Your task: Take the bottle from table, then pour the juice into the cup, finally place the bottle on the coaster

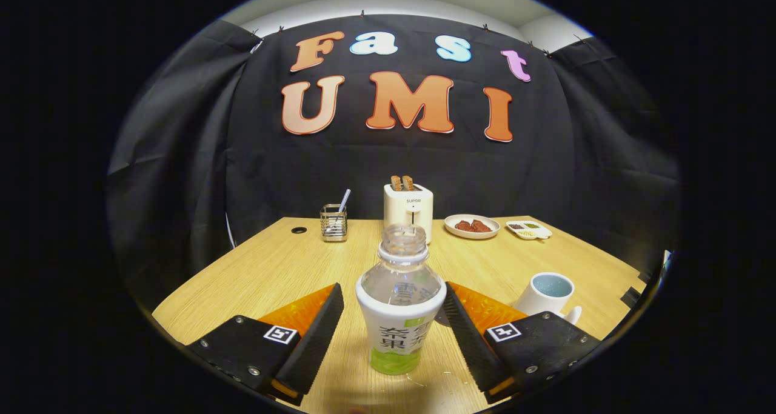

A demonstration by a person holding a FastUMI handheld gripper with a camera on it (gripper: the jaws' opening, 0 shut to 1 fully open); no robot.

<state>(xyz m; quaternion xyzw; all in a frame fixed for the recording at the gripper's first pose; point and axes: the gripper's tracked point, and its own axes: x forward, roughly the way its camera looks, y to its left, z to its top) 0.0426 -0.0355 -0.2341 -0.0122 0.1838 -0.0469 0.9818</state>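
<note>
A clear plastic bottle (397,305) with a white and green label stands upright on the wooden table (273,268), its cap off. It sits between the two fingers of my gripper (393,290). The gripper is open: a gap shows between the left finger and the bottle, while the right finger lies at or very near the bottle's side. A white cup (547,294) with a pale blue inside stands on the table just to the right of the right finger, its handle toward me.
Along the table's far edge stand a wire holder with a straw (333,221), a white toaster with two slices (408,208), a plate of reddish food (472,225) and a small divided dish (528,229). Black cloth walls the booth.
</note>
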